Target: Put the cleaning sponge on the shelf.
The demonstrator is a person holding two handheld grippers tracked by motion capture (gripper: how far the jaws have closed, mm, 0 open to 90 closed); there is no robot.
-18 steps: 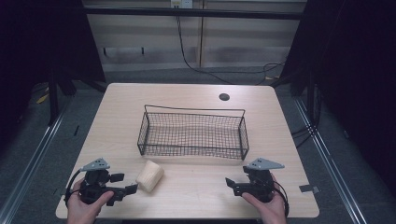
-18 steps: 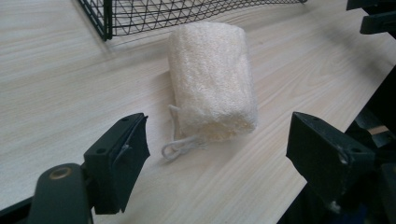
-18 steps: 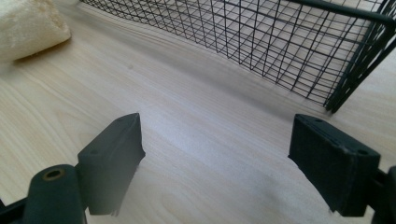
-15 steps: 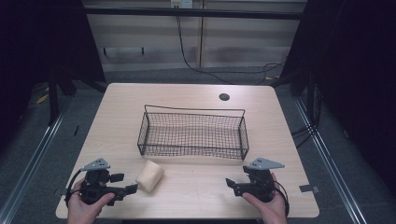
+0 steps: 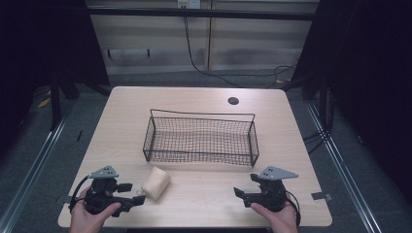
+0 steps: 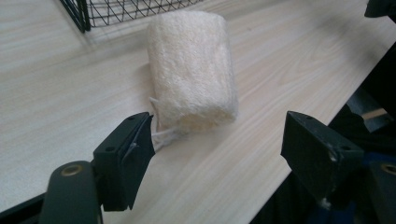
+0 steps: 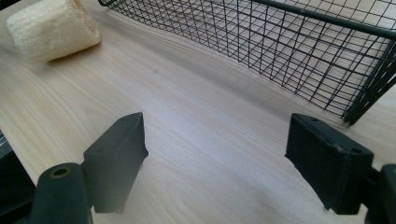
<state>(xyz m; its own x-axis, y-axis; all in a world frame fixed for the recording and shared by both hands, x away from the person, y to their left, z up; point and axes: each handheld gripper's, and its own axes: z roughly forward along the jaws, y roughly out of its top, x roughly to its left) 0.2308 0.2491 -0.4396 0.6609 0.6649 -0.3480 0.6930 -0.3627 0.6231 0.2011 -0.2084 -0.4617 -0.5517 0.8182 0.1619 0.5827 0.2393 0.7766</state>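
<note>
Table (image 5: 291, 145) unchanged | left tongs (image 6: 217, 149) gaping—loofah (image 6: 191, 70) seemingly untouched

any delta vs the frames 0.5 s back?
Nothing visibly changed. The left gripper is open with the loofah roll just ahead of its jaws, untouched; the right gripper is open over bare table; the wire basket sits where it was.

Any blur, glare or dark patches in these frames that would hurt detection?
High view: table evenly lit, surroundings nearly black, wire basket sharp. Left gripper view: loofah roll crisp, with a soft shadow on one side; left gripper jaws slightly soft. Right gripper view: one jaw of the right gripper smeared at its edge; basket mesh clear. No glare anywhere.
</note>
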